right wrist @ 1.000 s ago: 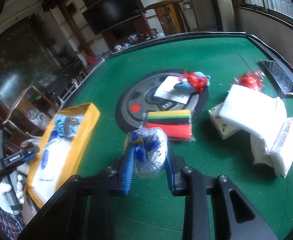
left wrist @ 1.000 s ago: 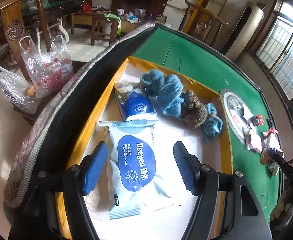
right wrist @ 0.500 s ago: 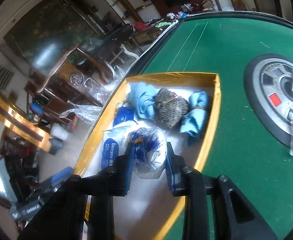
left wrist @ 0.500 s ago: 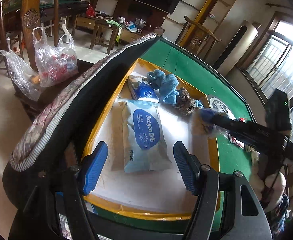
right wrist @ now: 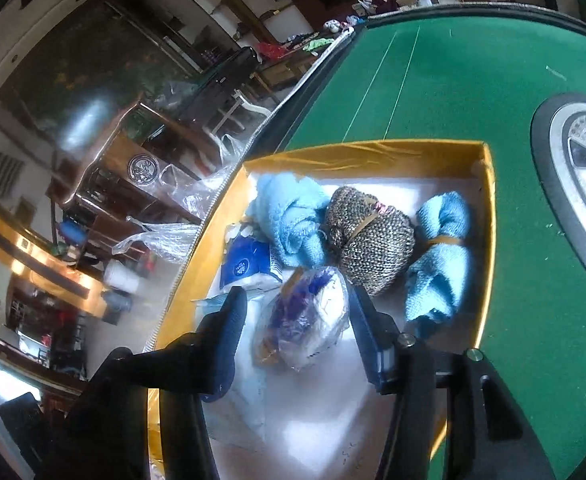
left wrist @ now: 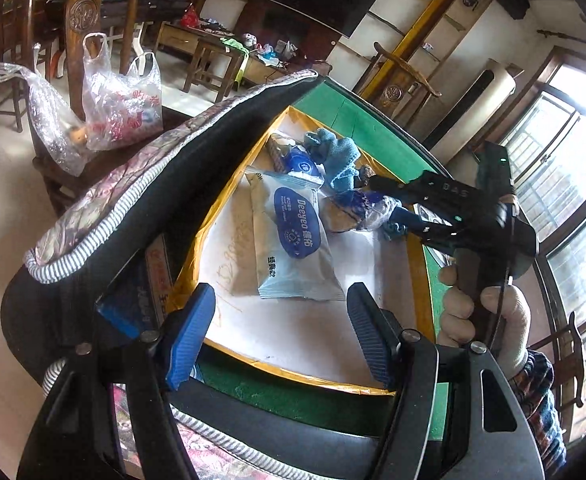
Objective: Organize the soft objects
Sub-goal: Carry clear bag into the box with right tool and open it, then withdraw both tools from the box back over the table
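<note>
My right gripper (right wrist: 297, 316) has just been opening over the yellow box (right wrist: 373, 152) on the green worktop (right wrist: 473, 80). The clear-wrapped bundle (right wrist: 303, 320) sits between its fingers, on the box floor; I think the pads no longer press it, though the near side is blurred. My left gripper (left wrist: 281, 332) hangs half-open and empty near the wipes pack (left wrist: 293, 236).

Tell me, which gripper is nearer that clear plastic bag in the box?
Right. The right gripper has the bag between its just-opened jaws; the left gripper hangs back at the box's near edge.
</note>
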Demonstrator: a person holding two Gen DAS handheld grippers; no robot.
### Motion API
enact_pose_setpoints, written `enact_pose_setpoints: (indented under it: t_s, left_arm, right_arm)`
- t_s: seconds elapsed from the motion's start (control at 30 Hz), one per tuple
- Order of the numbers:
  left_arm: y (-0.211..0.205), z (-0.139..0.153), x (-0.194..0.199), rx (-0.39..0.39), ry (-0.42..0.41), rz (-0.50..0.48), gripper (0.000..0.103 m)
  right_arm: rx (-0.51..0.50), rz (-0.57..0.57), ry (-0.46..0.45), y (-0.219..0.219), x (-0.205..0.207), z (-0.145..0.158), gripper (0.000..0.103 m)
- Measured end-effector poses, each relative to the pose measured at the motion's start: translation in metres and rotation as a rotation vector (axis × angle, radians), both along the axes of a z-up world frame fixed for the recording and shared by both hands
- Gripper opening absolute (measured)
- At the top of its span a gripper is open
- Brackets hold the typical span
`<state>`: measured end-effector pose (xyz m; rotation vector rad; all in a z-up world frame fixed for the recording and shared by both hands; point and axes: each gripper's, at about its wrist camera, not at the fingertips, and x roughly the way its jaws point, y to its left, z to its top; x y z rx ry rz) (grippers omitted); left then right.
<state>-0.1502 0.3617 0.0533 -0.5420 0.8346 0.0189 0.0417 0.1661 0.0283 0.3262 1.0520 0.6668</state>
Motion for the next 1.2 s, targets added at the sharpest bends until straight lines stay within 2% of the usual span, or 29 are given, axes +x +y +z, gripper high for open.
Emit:
enact_pose_setpoints:
  t_s: [0.3,0.47,0.67,0.77,0.93,1.17,1.2]
  left_arm:
    - [-0.014,0.002,-0.009,0.006,-0.006,-0.005,0.068]
    - [-0.031,0.006,-0.011,-0.005,-0.017,-0.029,0.068]
    - [-0.073,0.012,-0.006,-0.003,-0.037,-0.131,0.068]
    - [-0.095,0.011,-0.004,0.001,-0.04,-0.189,0.068]
    - [-0.12,0.011,0.0,0.026,-0.03,-0.251,0.068]
    - [-0.115,0.02,-0.004,0.061,-0.033,-0.225,0.068]
    - [-0.113,0.019,-0.004,0.064,-0.031,-0.221,0.068]
  right_arm:
    - [0.028,-0.057,-0.121,-0.06,-0.019,0.034,0.051]
    - [0.059,-0.157,-0.123,-0.121,-0.022,0.03,0.052]
    - [-0.029,-0.346,-0.102,-0.197,-0.018,0.017,0.051]
    - [-0.098,-0.401,-0.09,-0.228,-0.008,0.012,0.051]
    - [-0.221,-0.395,-0.086,-0.232,0.02,0.005,0.051]
    - [-0.421,-0.365,-0.054,-0.206,0.059,-0.016,0.05]
    - [-0.442,-0.353,-0.055,-0.201,0.059,-0.018,0.046]
